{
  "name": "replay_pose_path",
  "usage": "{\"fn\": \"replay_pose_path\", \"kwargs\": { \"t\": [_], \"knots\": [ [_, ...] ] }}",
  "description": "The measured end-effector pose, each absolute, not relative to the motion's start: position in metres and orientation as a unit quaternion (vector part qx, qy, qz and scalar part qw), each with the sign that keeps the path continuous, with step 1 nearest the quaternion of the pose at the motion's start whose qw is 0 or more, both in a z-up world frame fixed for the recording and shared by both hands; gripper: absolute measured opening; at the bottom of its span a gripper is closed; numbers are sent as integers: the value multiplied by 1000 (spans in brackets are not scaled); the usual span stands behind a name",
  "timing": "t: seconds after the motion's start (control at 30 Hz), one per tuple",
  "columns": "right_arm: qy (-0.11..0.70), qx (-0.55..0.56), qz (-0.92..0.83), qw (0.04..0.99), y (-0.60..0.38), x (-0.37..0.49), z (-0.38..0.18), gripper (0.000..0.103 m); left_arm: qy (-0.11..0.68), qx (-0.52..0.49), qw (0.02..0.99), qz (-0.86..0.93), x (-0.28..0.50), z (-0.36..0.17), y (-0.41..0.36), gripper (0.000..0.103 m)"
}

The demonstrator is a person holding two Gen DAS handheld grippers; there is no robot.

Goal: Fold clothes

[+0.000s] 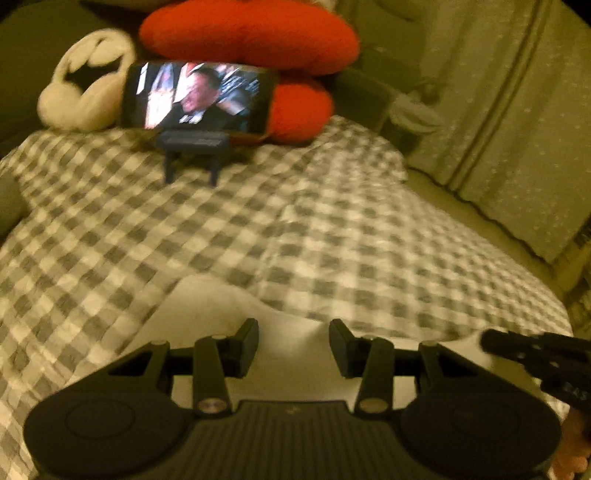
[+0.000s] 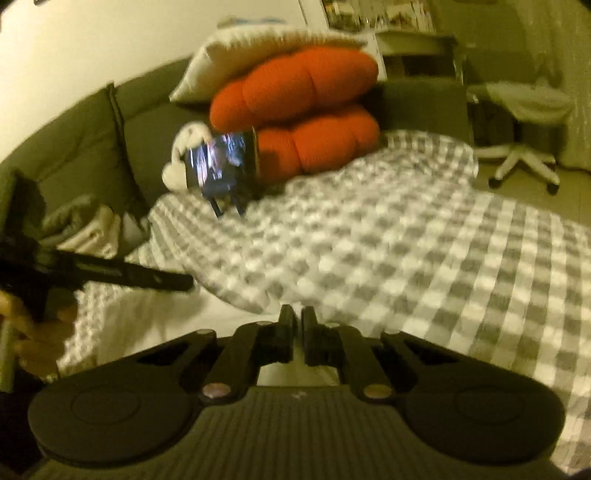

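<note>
A white garment [image 1: 218, 310] lies on the grey-and-white checked bedspread [image 1: 332, 221], close under both grippers. My left gripper [image 1: 293, 334] hovers over it, open, with nothing between its fingers [image 1: 245, 343]. In the right wrist view the same garment [image 2: 147, 321] spreads to the lower left, and the left gripper [image 2: 181, 282] reaches in over it from the side. My right gripper [image 2: 297, 325] is at the garment's edge with its jaws nearly touching, apparently pinching the cloth. Its tip [image 1: 491, 339] shows at the right of the left wrist view, where the white cloth rises toward it.
A phone [image 1: 199, 98] on a small stand plays video at the head of the bed, in front of red cushions [image 1: 251, 33] and white earmuffs [image 1: 81, 85]. Folded cloth [image 2: 81, 229] lies by the grey backrest. An office chair [image 2: 524, 162] and curtain [image 1: 498, 110] stand to the right.
</note>
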State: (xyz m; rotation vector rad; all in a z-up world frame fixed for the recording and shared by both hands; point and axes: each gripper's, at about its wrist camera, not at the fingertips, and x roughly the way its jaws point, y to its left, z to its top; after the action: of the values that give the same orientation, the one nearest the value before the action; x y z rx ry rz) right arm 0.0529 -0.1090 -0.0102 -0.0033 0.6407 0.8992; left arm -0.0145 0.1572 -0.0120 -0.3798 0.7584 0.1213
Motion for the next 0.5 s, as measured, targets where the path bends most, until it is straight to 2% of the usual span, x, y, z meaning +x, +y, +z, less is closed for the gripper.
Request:
{"fn": "replay_pose_path", "kwargs": {
  "t": [0.13,0.33,0.5],
  "knots": [
    [329,-20,393,859,-104,61,-25,6,369,-194,905,81,-11,-15,165,43],
    [297,-38,385,873,-97,55,-24,6,345,-221,903,127,-19,-12,182,43],
    [311,-41,367,876,-98,58,-31,6,340,-224,897,171,-23,-12,193,42]
  ]
}}
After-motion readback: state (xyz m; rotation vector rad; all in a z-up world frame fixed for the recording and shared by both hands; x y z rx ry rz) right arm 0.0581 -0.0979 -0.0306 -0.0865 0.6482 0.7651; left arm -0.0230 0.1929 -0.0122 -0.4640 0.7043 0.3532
